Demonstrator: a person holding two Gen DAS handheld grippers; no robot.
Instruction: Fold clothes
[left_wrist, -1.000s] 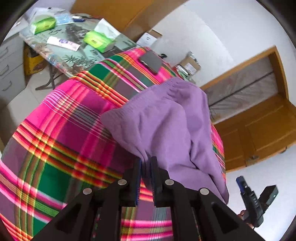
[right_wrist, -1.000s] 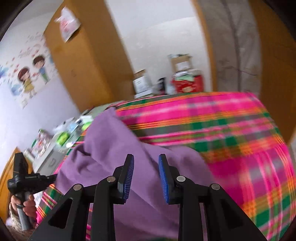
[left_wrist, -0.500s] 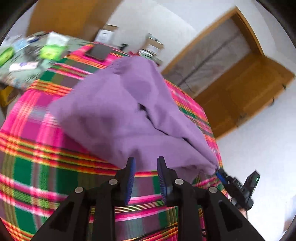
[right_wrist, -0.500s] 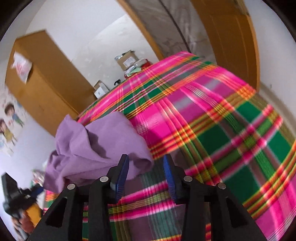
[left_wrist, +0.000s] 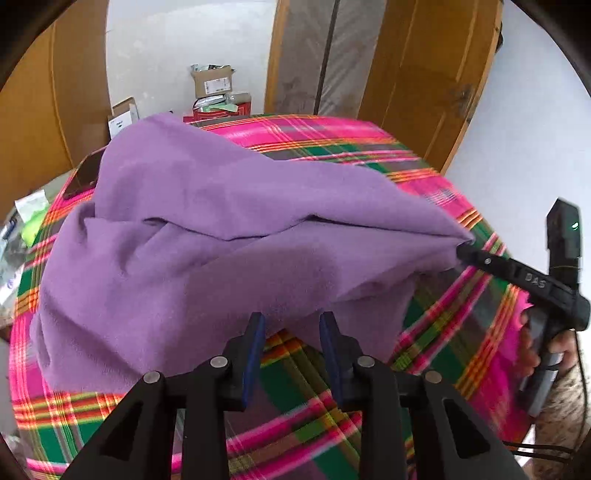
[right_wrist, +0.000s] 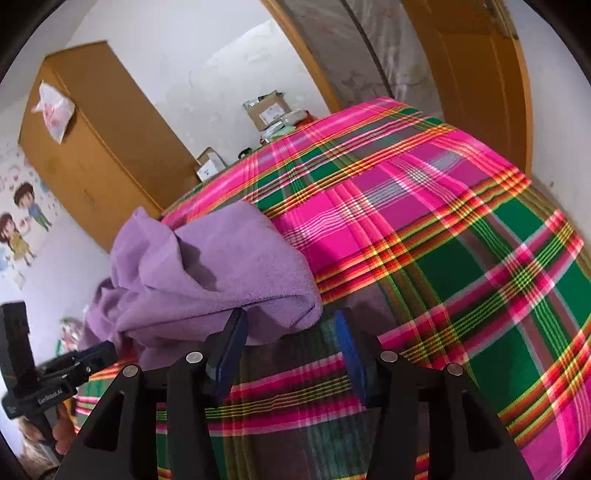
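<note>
The purple garment (left_wrist: 207, 236) lies in a loose, rumpled heap on the pink-and-green plaid cloth (left_wrist: 321, 435) that covers the surface, bunched toward one side, with folds running across its middle. The left gripper (left_wrist: 291, 325) hangs just at the near hem of the garment, its jaws parting right now, and nothing sits between the blue pads: the plaid shows through the gap. In the left wrist view the right gripper (left_wrist: 466, 251) reaches in from the right edge, its tip touching the far corner of the purple fabric, a hand (left_wrist: 554, 350) wrapped around its handle below.

Over on the right wrist view, the right gripper's (right_wrist: 291, 325) jaws are also widening. One blue finger (right_wrist: 232, 343) lies against the drooping edge of the garment (right_wrist: 207, 280), the other stands clear of it over the plaid (right_wrist: 443, 258), so the pads press on nothing. The left gripper (right_wrist: 92, 360) shows at the lower left, beside the heap.

Behind the covered surface, cardboard boxes (left_wrist: 213, 82) stand stacked against a white wall, with a wooden door (left_wrist: 424, 74) to the right. A dark phone (left_wrist: 83, 174) rests on the cloth's far left edge, partly tucked behind the garment.
</note>
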